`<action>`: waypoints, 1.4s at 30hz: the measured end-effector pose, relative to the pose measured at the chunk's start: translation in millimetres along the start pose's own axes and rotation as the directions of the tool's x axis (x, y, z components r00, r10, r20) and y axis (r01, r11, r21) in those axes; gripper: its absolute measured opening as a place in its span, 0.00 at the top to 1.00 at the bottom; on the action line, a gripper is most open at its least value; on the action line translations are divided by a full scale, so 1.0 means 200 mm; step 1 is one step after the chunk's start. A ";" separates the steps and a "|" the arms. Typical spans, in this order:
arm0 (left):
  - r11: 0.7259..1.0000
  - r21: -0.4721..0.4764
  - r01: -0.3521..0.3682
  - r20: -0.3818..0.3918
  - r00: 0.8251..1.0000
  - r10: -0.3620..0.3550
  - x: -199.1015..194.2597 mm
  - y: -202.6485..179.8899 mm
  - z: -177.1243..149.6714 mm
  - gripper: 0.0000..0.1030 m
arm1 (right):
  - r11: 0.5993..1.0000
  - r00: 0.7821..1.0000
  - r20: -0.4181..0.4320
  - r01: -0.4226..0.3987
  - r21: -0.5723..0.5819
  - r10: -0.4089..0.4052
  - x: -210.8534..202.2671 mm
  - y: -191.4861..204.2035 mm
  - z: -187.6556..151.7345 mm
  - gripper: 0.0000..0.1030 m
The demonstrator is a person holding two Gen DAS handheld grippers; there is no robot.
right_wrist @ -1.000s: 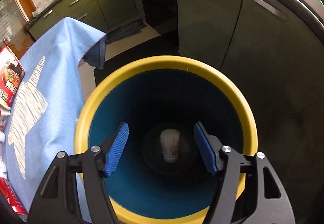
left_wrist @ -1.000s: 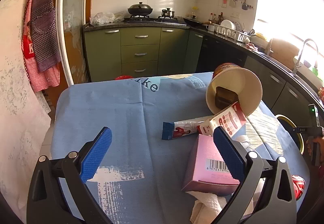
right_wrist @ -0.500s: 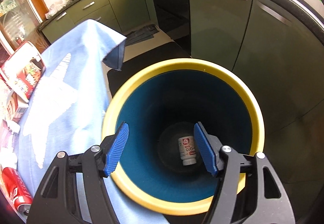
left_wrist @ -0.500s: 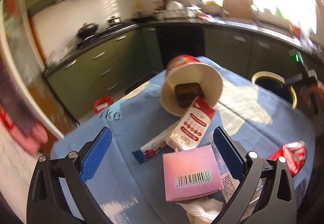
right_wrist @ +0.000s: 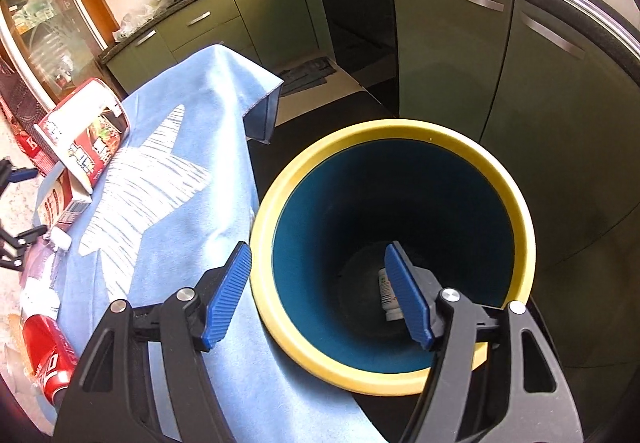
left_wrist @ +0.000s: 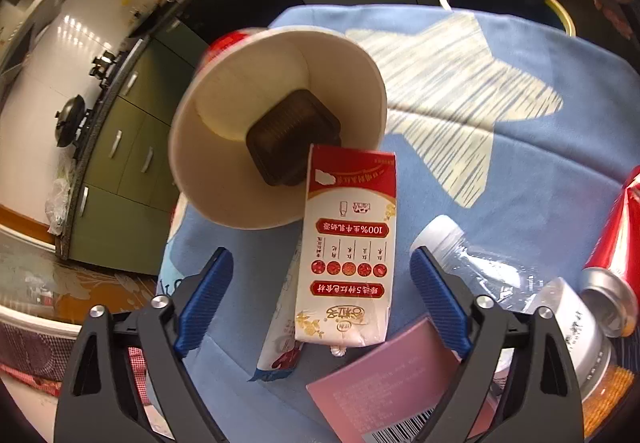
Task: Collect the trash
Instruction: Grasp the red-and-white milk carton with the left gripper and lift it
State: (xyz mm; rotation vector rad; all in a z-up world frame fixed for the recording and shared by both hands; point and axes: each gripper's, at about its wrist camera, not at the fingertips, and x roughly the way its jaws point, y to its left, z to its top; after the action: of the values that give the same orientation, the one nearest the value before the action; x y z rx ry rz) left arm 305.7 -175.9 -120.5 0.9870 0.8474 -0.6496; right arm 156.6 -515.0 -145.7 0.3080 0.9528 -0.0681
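Between the closing, still-apart jaws of the left gripper (left_wrist: 320, 295) lies a red-and-white milk carton (left_wrist: 347, 247), its far end at twelve o'clock touching a tipped paper noodle bowl (left_wrist: 276, 127); lifting might drag that bowl. Right gripper (right_wrist: 320, 291) hangs apart, empty, over the yellow-rimmed blue bin (right_wrist: 516, 187)

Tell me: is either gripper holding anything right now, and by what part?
Nothing is held. The left gripper is closing around the milk carton, pads not yet touching. The right gripper is empty above the bin.

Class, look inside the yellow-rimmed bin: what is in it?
One small white bottle lies on the bin floor. A finger of the right hand-held gripper covers part of it.
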 end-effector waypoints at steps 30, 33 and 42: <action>0.998 -0.007 0.055 -0.019 0.998 -0.055 0.00 0.06 0.06 0.50 | 0.997 0.998 -0.002 -0.070 -0.016 0.070 0.00 0.02 -0.03 0.35; 0.999 0.009 0.043 -0.007 0.999 -0.043 -0.10 0.03 0.08 0.50 | 0.997 0.997 0.003 -0.075 -0.018 0.075 -0.02 0.02 -0.04 0.35; 0.996 0.067 0.064 0.084 0.994 -0.070 -0.46 -0.15 0.20 0.50 | 0.998 0.997 0.036 -0.066 -0.005 0.066 -0.12 -0.04 -0.08 0.35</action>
State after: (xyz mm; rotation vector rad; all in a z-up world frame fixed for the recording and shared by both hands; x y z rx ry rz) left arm 246.2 -216.1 -44.7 0.9846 0.7905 -0.7753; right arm 128.1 -520.3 -137.2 0.3337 0.9063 -0.0116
